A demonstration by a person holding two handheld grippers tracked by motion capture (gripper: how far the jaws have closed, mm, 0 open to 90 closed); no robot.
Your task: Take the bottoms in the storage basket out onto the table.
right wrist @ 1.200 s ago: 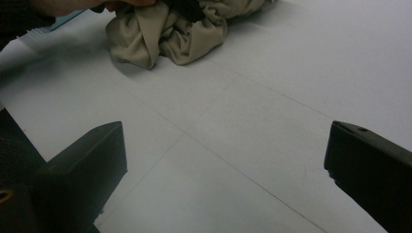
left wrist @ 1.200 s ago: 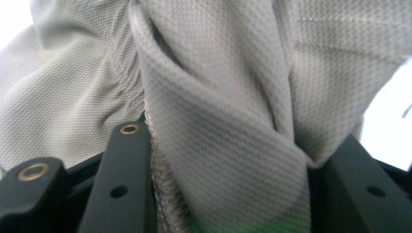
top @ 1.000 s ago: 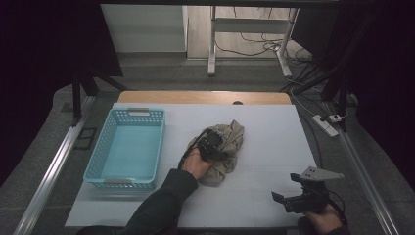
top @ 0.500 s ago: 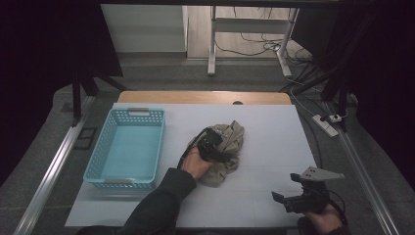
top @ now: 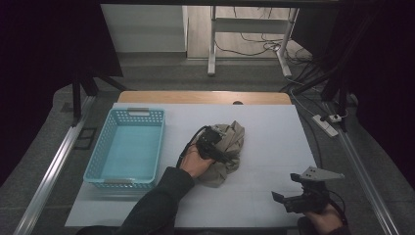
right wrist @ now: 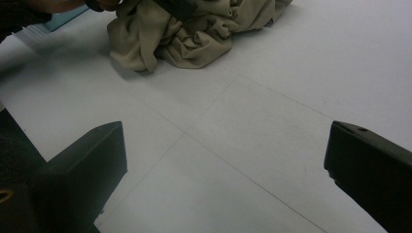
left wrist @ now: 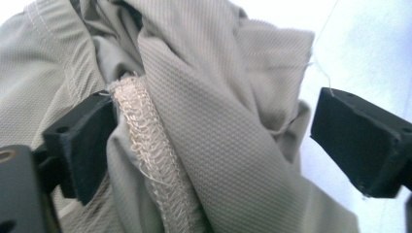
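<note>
A crumpled beige cloth (top: 235, 138) lies in a heap at the middle of the white table (top: 274, 122). My left gripper (top: 226, 156) rests on top of the heap. Its jaws have just been opening and now stand open, with a fold and a stitched seam of the cloth (left wrist: 204, 111) between them. The left pad (left wrist: 82, 145) still touches the seam, and the right pad (left wrist: 359, 141) is off the fabric. My right gripper (top: 277, 199) hovers low near the table's front right edge. In its own view this right gripper (right wrist: 223, 160) is open over bare table, with the cloth (right wrist: 184, 34) farther off.
A light blue plastic basket (top: 98, 156) stands on the left side of the table, nothing in it. A wooden edge (top: 200, 97) runs along the table's far side. Metal rails flank the table, and cables and a power strip (top: 327, 122) lie on the floor at the right.
</note>
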